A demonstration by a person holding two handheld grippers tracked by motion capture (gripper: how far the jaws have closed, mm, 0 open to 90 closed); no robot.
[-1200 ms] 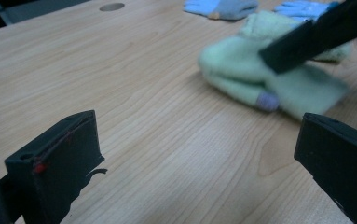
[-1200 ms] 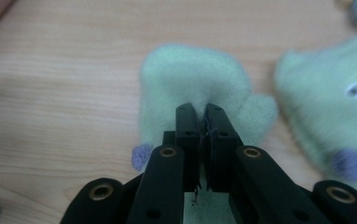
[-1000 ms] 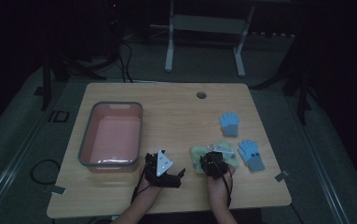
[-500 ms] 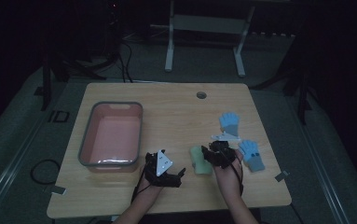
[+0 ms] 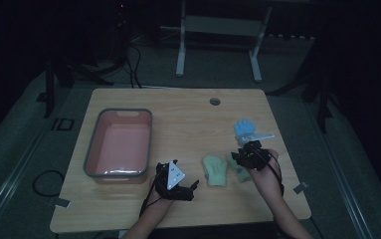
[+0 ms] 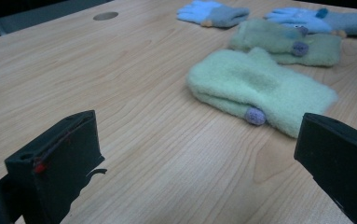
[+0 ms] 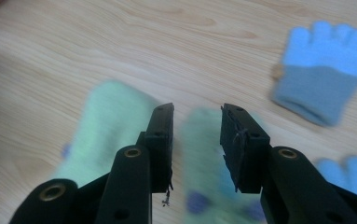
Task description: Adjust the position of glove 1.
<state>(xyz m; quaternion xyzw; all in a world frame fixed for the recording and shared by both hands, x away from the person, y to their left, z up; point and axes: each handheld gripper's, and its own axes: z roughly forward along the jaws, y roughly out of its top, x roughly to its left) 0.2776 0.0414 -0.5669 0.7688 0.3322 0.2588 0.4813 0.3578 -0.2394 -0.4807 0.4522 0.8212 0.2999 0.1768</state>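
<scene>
Two pale green mittens lie side by side near the table's front: one (image 5: 215,170) (image 6: 260,91) (image 7: 106,126), the other (image 5: 240,172) (image 6: 285,42) (image 7: 204,149) just right of it. Farther back are a blue glove (image 5: 245,127) (image 6: 213,13) (image 7: 325,70) and a second one (image 6: 320,18) (image 7: 348,170). My right gripper (image 5: 247,153) (image 7: 197,112) hovers above the right green mitten; its jaws have just been opening and nothing is between them. My left gripper (image 5: 190,188) (image 6: 199,140) rests low on the table left of the mittens, open wide and empty.
A pink tub with a grey rim (image 5: 91,149) stands empty at the table's left. A round cable hole (image 5: 215,101) sits near the far edge. Bare wood (image 5: 188,124) stretches between the tub and the gloves.
My right gripper has let go of a green mitten, opened, and lifted away to the right and farther back. The left gripper has stayed put.
</scene>
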